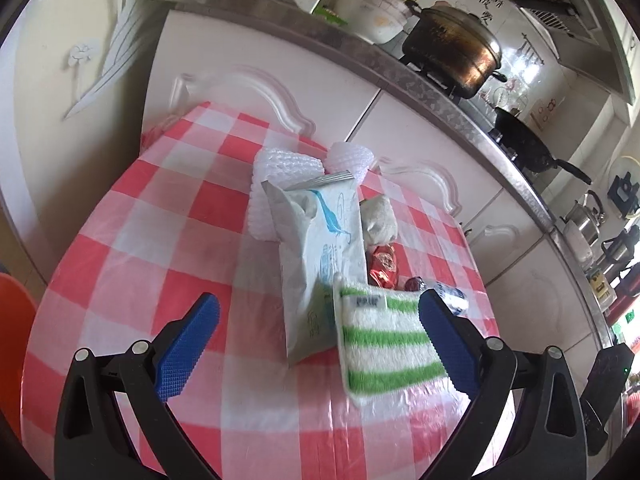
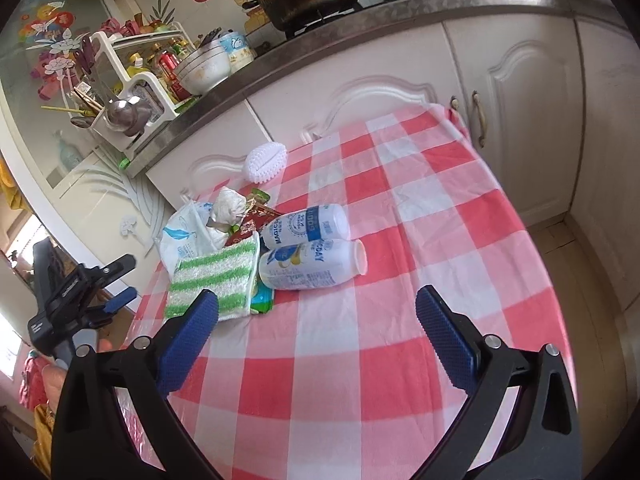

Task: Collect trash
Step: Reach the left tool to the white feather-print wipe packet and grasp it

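A heap of trash lies on the red-and-white checked table (image 2: 420, 208). In the left wrist view a white and blue pouch (image 1: 320, 240) leans on white foam netting (image 1: 280, 176), with a green-striped cloth (image 1: 380, 344) and a red wrapper (image 1: 384, 266) beside it. My left gripper (image 1: 320, 332) is open just before the pouch and cloth, holding nothing. The right wrist view shows two white bottles (image 2: 312, 264) lying on their sides, the striped cloth (image 2: 216, 276), a crumpled tissue (image 2: 228, 204) and a foam net (image 2: 266, 162). My right gripper (image 2: 318, 328) is open, short of the bottles.
White kitchen cabinets (image 2: 500, 80) stand behind the table, with a large pot (image 1: 452, 48) and a black wok (image 1: 520, 140) on the stove above. A dish rack (image 2: 132, 92) sits on the counter. An orange object (image 1: 12, 320) shows at the left edge.
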Action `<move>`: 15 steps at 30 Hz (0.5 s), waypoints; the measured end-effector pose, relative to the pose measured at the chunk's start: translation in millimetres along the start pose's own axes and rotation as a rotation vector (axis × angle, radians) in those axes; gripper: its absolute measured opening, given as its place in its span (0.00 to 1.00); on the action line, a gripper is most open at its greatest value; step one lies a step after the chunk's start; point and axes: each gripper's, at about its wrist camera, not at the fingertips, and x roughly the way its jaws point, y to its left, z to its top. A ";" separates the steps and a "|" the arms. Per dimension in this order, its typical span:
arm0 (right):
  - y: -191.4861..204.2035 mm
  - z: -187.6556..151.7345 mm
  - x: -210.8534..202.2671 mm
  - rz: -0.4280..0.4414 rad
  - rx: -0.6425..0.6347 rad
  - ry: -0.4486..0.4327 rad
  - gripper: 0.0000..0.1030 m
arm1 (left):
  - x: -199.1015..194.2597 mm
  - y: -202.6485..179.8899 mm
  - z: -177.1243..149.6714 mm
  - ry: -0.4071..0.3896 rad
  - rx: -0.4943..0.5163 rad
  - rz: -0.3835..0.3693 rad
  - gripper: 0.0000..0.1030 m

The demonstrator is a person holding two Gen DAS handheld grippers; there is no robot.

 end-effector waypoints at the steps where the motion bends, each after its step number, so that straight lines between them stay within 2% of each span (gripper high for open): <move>1: -1.6 2.3 6.2 0.008 0.002 0.005 0.96 | 6.8 -1.3 2.6 0.008 -0.007 0.003 0.95; 6: -7.4 14.4 38.0 0.008 -0.011 0.061 0.96 | 31.1 -9.6 13.0 0.059 -0.032 0.029 0.95; 9: -12.1 22.5 52.9 0.032 -0.007 0.087 0.96 | 42.5 -20.8 18.0 0.066 -0.003 0.082 0.95; 15: -13.1 30.7 76.1 0.013 -0.082 0.128 0.96 | 62.5 -32.7 23.7 0.085 0.018 0.157 0.95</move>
